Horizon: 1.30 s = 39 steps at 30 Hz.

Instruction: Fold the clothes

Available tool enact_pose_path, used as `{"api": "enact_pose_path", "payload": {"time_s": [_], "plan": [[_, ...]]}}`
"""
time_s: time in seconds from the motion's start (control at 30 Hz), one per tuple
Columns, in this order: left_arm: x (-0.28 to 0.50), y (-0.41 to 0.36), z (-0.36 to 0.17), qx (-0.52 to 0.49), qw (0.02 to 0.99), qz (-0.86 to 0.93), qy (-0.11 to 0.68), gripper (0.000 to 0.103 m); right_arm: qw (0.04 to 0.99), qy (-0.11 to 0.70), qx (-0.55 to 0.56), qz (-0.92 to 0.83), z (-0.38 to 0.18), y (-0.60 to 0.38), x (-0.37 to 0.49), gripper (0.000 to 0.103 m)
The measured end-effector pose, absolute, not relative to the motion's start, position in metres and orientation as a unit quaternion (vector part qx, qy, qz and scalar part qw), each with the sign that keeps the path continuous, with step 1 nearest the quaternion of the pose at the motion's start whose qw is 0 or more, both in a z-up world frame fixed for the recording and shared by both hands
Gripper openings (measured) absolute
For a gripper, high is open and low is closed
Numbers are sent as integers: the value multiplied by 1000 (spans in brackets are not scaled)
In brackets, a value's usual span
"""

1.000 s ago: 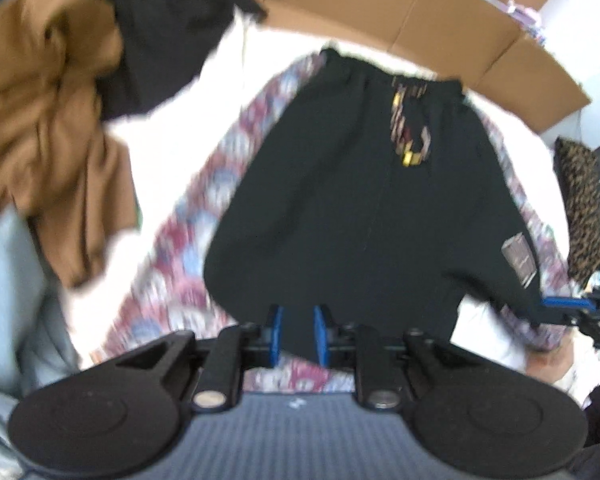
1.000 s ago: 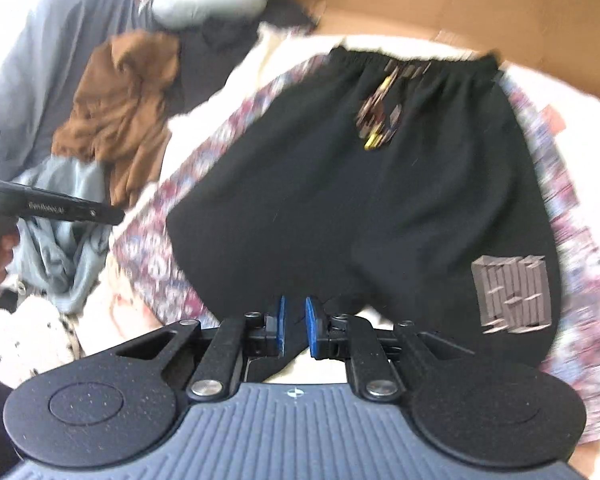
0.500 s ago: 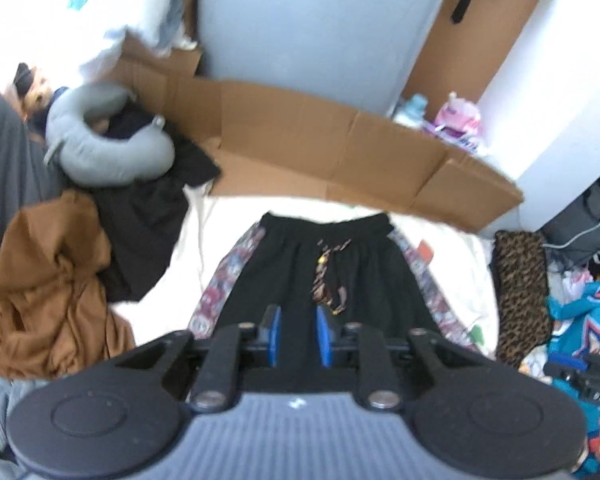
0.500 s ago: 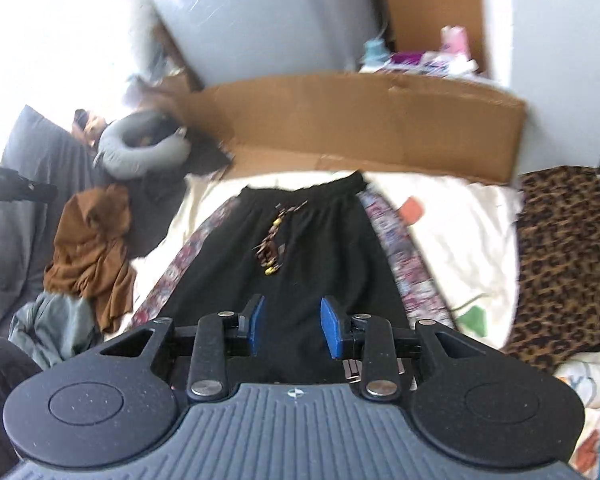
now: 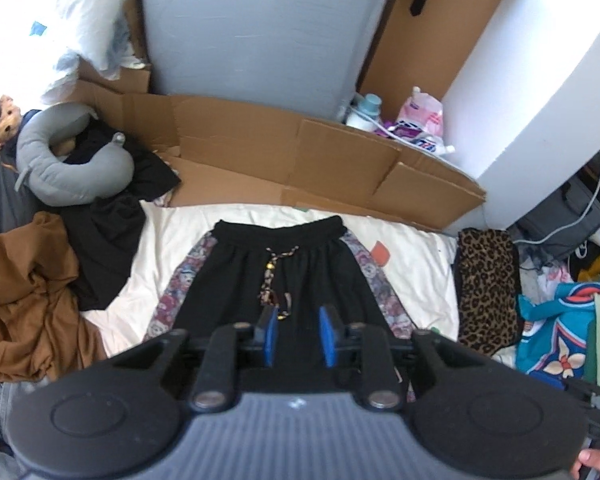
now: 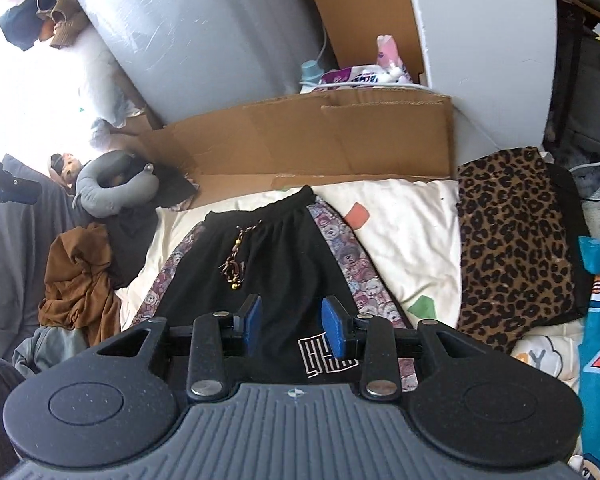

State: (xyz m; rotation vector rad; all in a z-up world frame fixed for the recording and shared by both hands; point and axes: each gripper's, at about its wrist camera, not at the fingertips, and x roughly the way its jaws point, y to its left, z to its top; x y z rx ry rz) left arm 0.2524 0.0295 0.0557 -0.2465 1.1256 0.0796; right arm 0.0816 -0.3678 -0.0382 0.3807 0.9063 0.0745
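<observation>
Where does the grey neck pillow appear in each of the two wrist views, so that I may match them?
Left wrist view: the grey neck pillow lies at the left edge, above the brown garment.
Right wrist view: the pillow lies left of centre, smaller.
Shared landmark: the black shorts, spread flat at the centre of both.

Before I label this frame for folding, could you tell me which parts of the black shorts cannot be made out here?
- Black shorts, left wrist view: leg hems hidden behind the left gripper.
- Right wrist view: the right gripper covers the hems and part of the white logo.
- Drawstring: knot and beads too small to read.
</observation>
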Motion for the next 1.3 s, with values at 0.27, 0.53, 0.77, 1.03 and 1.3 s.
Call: {"api": "enact_pose_path", "payload": {"time_s": [0.27,0.53,0.77,1.03,1.3], "plan": [[252,-9,34,-117,847,50,517,31,880,431,199,20,-48,-397,66,46],[239,-53,-18,-102,843,32,527,31,873,439,214,-3,-84,-420,54,46],[225,-82,-76,-95,840,19,533,30,866,451,216,-23,-121,-439,46,46],[212,-97,-158,-122,826,22,550,29,858,465,214,-35,-160,-462,59,46],[189,-98,-233,-160,799,38,579,25,834,521,177,-32,-223,-457,69,46]]}}
